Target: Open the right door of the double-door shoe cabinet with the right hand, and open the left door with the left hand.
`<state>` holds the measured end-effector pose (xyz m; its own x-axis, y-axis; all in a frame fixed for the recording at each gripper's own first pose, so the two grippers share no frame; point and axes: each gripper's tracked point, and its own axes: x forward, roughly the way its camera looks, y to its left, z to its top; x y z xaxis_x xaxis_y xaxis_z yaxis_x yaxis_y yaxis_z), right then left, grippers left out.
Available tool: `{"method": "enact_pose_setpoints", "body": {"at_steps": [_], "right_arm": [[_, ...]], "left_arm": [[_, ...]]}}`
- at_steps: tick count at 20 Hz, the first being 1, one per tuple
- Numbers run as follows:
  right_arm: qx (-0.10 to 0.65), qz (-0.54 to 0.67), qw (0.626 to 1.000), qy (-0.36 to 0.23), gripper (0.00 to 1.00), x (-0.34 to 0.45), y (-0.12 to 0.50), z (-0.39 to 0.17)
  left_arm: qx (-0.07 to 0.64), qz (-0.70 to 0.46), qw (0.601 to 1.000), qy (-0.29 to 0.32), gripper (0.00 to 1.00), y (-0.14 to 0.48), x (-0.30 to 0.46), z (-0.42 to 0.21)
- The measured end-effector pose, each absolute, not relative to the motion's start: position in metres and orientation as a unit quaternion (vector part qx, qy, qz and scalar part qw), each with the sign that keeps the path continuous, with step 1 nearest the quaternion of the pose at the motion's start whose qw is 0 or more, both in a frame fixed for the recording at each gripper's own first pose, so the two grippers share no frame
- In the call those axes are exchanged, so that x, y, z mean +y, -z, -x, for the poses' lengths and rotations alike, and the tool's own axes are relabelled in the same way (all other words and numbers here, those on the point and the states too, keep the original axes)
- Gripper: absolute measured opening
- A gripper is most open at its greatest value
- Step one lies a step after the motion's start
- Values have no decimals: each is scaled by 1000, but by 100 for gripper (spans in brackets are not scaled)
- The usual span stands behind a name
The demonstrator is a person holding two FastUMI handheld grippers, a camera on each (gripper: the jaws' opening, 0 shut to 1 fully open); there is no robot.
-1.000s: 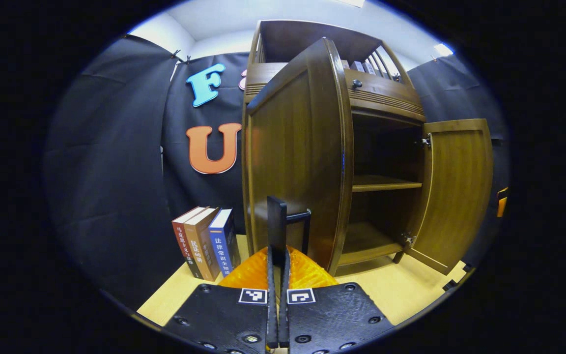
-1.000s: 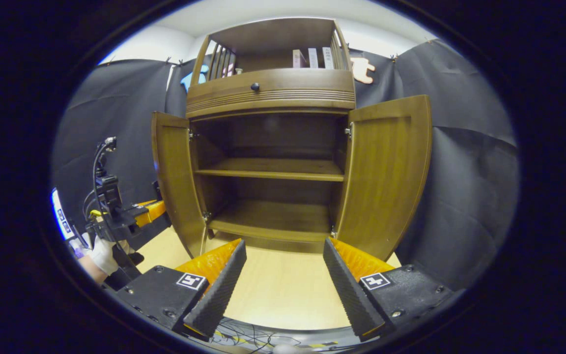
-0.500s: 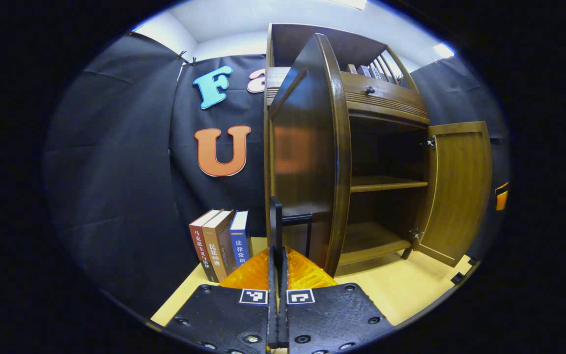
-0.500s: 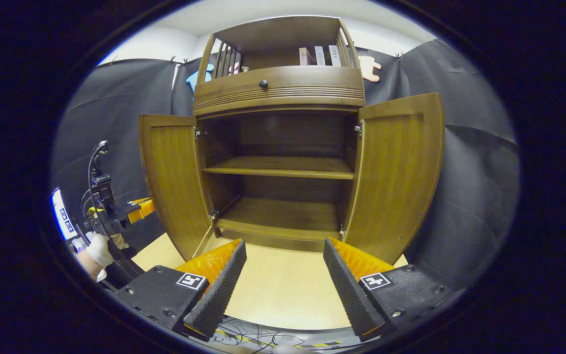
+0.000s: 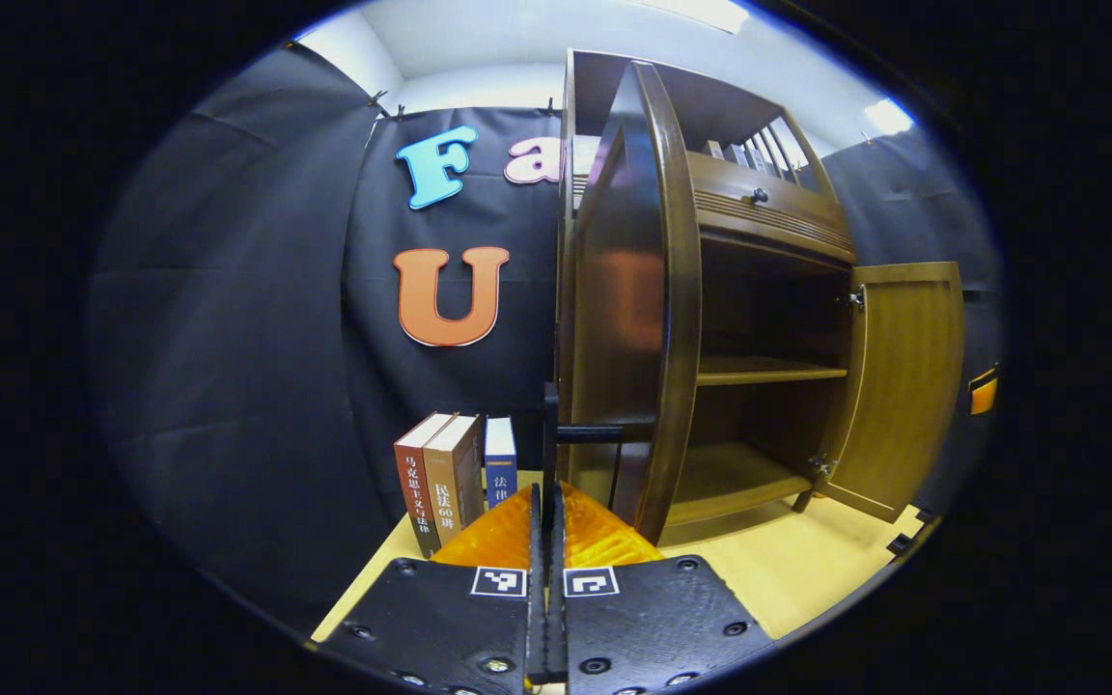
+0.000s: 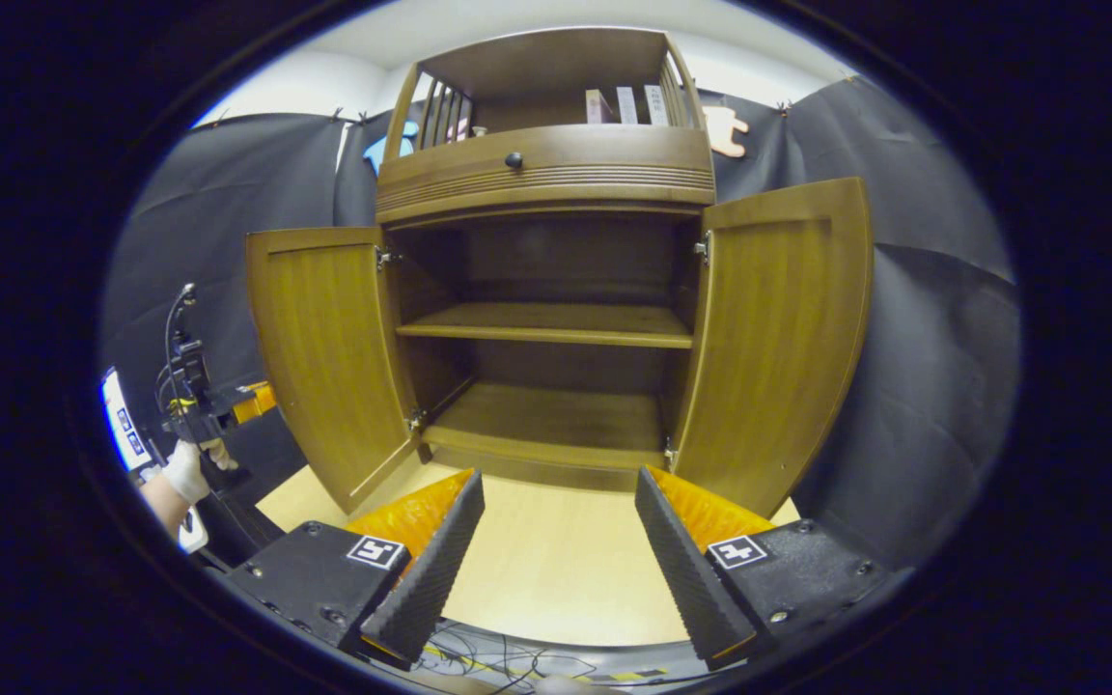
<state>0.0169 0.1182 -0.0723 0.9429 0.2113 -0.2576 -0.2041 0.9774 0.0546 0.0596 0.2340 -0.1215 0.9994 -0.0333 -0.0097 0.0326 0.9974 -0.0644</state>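
Inside, the shoe cabinet [image 6: 537, 338] shelves lie bare; left gripper [image 5: 545, 502] jaws clench its left door handle [image 5: 585, 434], right gripper [image 6: 556, 512] jaws gape.

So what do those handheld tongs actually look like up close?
Each of the tongs has two flat black plates studded with screws, each carrying a small square black-and-white marker, and ribbed translucent orange plastic behind the fingers. The right tongs have fingers with saw-toothed inner pads. In the right gripper view, the left tongs trail black cables, held by a hand in a white glove.
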Motion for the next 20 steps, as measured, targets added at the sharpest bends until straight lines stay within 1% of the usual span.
{"method": "enact_pose_setpoints", "body": {"at_steps": [4,6,9,10,11,12,13,14,15,20], "right_arm": [[139,-13,985,-99,100,109,78,-19],[141,-12,985,-98,100,108,78,-18],[145,-11,984,-99,100,107,81,-19],[146,-9,984,-99,100,107,80,-20],[145,-8,984,-99,100,106,80,-20],[143,-7,985,-99,100,105,79,-21],[143,-7,985,-100,100,106,79,-21],[142,-7,985,-102,99,107,79,-22],[142,-7,985,-103,100,107,79,-21],[134,-12,985,-109,99,109,75,-24]], "left_arm": [[2,33,998,54,0,122,250,-62],[4,29,997,66,0,110,261,-63],[20,42,995,83,57,117,273,-63],[27,42,995,89,58,118,273,-62],[30,38,994,96,48,117,272,-60],[32,28,994,100,58,116,271,-57],[34,15,994,102,48,116,271,-54],[41,6,994,104,46,117,271,-50],[47,0,994,98,47,122,272,-52],[58,28,996,68,95,112,273,-17]]}}
